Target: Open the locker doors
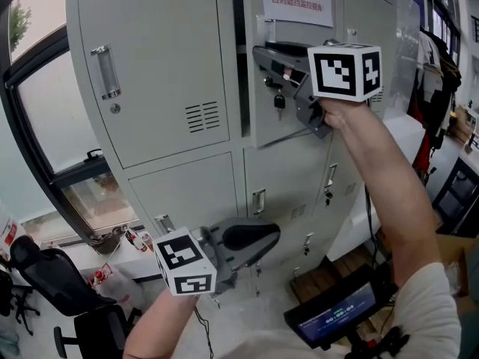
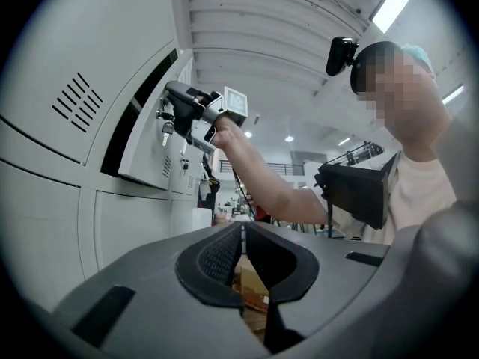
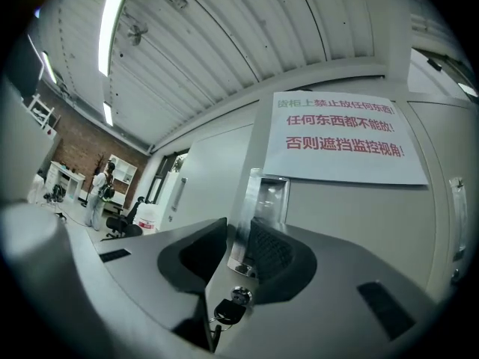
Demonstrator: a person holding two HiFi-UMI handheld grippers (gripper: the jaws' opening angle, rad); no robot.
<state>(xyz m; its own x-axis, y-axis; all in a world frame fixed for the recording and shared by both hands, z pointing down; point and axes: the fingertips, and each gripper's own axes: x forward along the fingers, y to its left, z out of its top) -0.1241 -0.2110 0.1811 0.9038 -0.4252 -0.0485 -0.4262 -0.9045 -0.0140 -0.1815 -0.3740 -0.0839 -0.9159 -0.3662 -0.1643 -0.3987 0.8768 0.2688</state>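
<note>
The right tongs (image 3: 238, 249) are clamping the chrome handle (image 3: 266, 200) of the ajar upper locker door (image 1: 281, 126) while the left tongs (image 2: 241, 256) are hanging closed and empty, and a shallow grip is likely risking a slip off.

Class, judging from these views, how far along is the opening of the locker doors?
Done: the upper middle door stands ajar, a dark gap at its edge. In hand: the right gripper is clamped on that door's chrome handle. Still to do: the upper left door and lower left door are shut; the left gripper hangs low, jaws together, empty.
</note>
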